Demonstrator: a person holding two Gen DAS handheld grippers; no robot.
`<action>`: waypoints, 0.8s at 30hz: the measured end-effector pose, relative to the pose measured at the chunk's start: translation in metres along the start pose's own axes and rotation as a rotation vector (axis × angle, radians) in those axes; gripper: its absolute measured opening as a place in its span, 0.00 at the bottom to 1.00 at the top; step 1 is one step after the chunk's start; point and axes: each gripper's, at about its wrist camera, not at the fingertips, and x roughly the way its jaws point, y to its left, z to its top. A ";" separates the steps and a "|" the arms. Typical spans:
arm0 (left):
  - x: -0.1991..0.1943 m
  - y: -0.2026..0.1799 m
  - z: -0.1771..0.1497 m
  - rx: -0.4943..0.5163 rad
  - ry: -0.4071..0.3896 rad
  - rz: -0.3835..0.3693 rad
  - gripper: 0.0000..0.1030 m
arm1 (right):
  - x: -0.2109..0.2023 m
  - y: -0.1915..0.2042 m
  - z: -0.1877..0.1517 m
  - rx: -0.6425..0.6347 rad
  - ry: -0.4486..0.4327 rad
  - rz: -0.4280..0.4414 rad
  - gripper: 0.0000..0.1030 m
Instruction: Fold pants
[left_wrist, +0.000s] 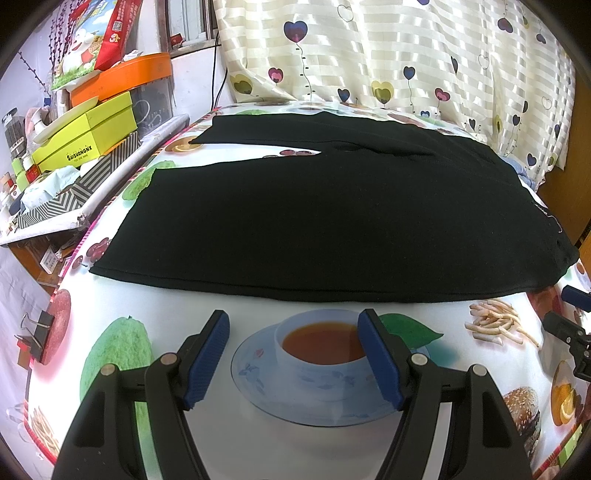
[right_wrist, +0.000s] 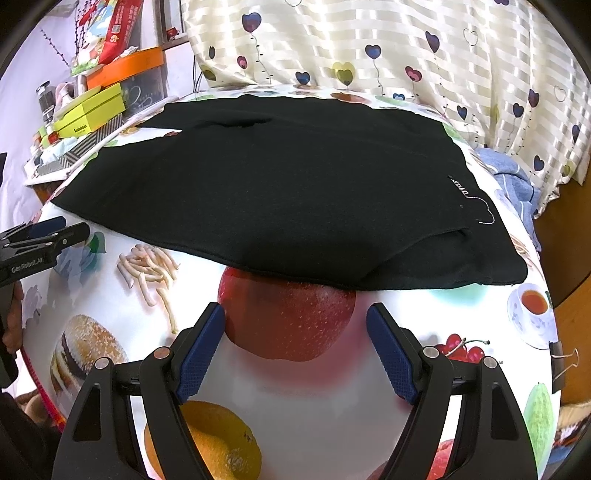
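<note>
Black pants (left_wrist: 325, 218) lie flat and spread on the table, legs toward the left with a gap between them, waistband at the right. They also show in the right wrist view (right_wrist: 277, 192), with a small label near the waistband (right_wrist: 460, 190). My left gripper (left_wrist: 293, 354) is open and empty, just in front of the pants' near edge. My right gripper (right_wrist: 295, 350) is open and empty, in front of the near edge close to the waistband end. The right gripper shows at the right edge of the left wrist view (left_wrist: 569, 325); the left gripper shows at the left edge of the right wrist view (right_wrist: 44, 236).
The table wears a food-print cloth (left_wrist: 491, 325) held by binder clips (left_wrist: 35, 332). Boxes and clutter (left_wrist: 88, 129) stack on a shelf at the left. A heart-print curtain (left_wrist: 406, 55) hangs behind. Blue cloth (right_wrist: 513, 184) lies at the far right.
</note>
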 end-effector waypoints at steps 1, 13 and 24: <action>0.000 0.000 0.000 0.000 0.000 0.000 0.72 | 0.000 0.000 0.000 -0.002 0.002 0.002 0.77; -0.004 -0.006 0.002 0.031 0.005 -0.017 0.66 | -0.008 0.012 0.002 -0.034 0.004 0.051 0.77; -0.014 -0.012 0.017 0.049 -0.027 -0.045 0.66 | -0.013 0.019 0.017 -0.058 -0.021 0.080 0.77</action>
